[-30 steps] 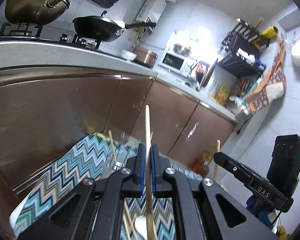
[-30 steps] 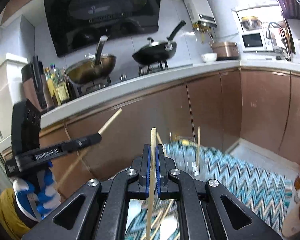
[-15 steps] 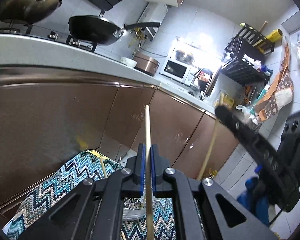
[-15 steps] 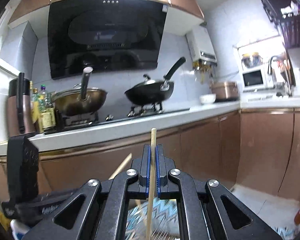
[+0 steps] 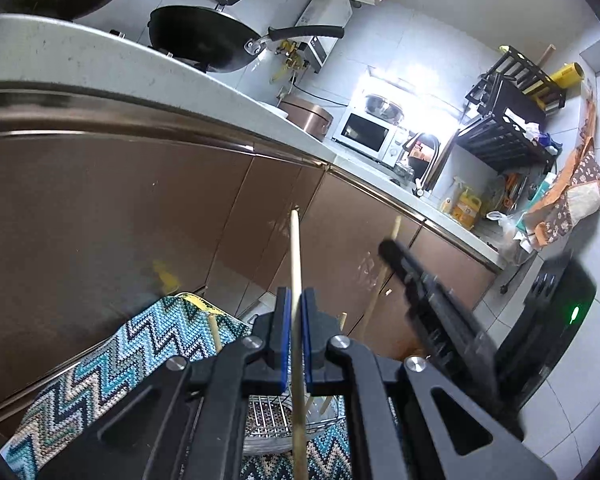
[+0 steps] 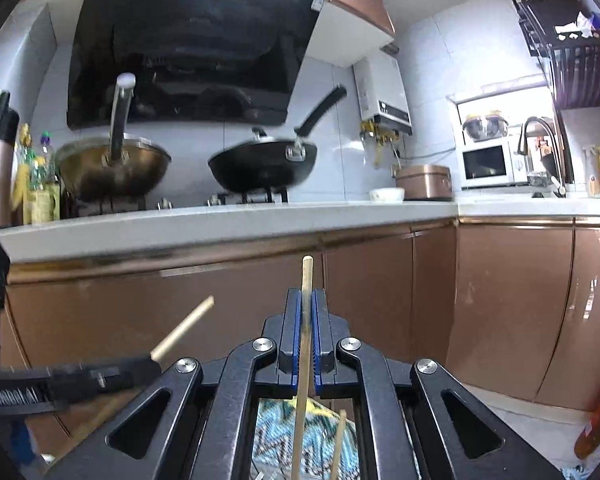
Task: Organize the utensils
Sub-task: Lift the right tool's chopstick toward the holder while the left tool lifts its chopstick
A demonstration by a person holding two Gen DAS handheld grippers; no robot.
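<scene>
My left gripper (image 5: 294, 296) is shut on a wooden chopstick (image 5: 297, 264) that sticks up past the blue pads. My right gripper (image 6: 307, 298) is shut on another wooden chopstick (image 6: 306, 276). Both are held up in the air in front of the brown cabinets. In the left wrist view the right gripper (image 5: 392, 246) reaches in from the right with its chopstick (image 5: 396, 226). In the right wrist view the left gripper (image 6: 148, 364) shows at lower left with its chopstick (image 6: 184, 332). A wire utensil rack (image 5: 268, 420) with more chopsticks (image 5: 215, 334) stands below on a zigzag cloth (image 5: 112, 364).
Brown cabinet doors (image 6: 512, 312) and a white counter (image 6: 220, 220) face me. A black wok (image 6: 264, 164) and a brass pan (image 6: 116, 168) sit on the stove. A microwave (image 6: 488, 162), a rice cooker (image 6: 422, 182), a tap (image 6: 540, 140) and a dish rack (image 5: 508, 120) stand further right.
Both grippers have risen and tilted up, each with its chopstick still held. The rack and cloth have dropped low in both views. The right gripper has swung across the left wrist view.
</scene>
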